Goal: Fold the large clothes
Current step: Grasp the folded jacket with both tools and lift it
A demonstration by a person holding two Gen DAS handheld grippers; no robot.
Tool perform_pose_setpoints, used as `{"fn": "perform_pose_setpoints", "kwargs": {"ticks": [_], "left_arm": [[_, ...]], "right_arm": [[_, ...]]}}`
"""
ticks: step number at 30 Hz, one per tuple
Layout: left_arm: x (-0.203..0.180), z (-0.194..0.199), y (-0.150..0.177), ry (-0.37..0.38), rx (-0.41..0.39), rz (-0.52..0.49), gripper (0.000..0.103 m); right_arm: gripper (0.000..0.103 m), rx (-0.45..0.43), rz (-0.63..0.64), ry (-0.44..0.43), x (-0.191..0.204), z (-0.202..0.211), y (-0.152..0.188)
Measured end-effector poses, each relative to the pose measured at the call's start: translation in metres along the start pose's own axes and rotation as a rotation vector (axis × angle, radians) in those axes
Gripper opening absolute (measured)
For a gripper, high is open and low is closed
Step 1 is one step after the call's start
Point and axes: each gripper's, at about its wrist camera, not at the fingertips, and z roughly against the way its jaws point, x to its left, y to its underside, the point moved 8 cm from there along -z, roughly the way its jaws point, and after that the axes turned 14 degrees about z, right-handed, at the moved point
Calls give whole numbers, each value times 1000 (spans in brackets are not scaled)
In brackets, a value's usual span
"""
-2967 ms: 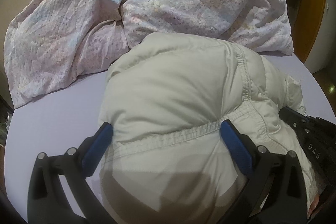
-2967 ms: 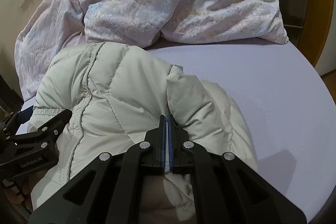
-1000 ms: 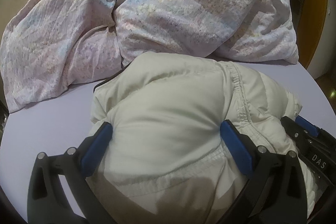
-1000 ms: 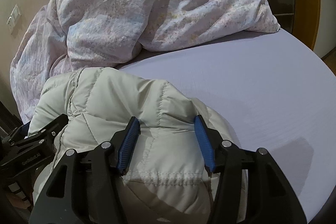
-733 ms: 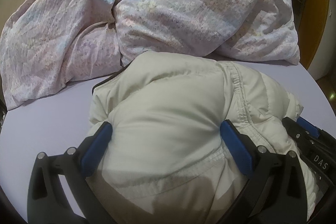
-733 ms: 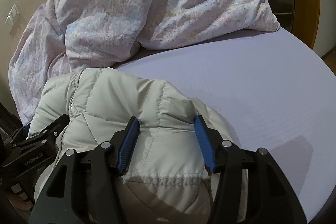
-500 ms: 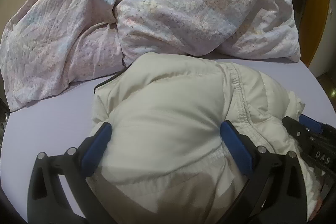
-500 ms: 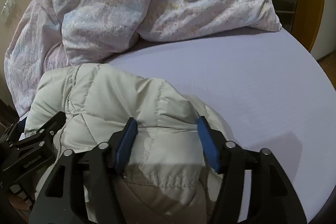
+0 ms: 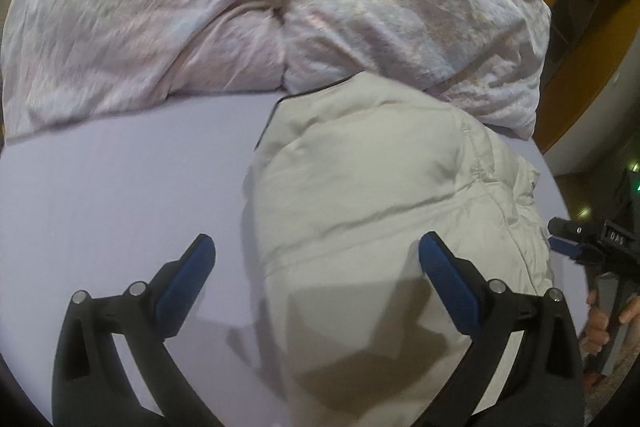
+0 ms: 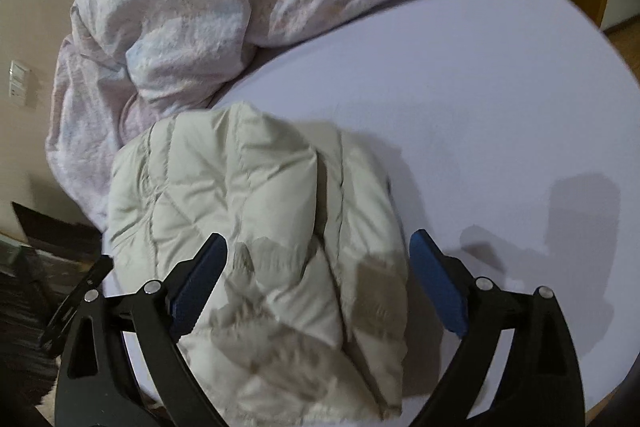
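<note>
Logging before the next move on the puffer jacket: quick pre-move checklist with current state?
1. Left gripper open: ok.
2. Right gripper open: ok.
3. Puffer jacket released, lying bundled on the bed sheet: ok.
4. Jacket apart from the duvet: not ok, its far edge touches the duvet.
5. Bare sheet right of the jacket in the right wrist view: ok.
6. Fold neat and finished: cannot tell, frames are blurred.
</note>
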Motion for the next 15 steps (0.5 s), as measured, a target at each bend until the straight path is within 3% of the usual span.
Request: {"fn": "perform_pose_setpoints", "kwargs": {"ticks": [7,11,15], "left_arm": [[36,0,10,105,143,187,101],[27,-10,23,136,217,158,101],[20,-18,32,162,243,150,101]], "right_arm": [[102,92,-87,-99,-8,-15,16],[102,153,-154,-191,-8,-28,20],[102,186,-182,-258,-6,-36,24]]}}
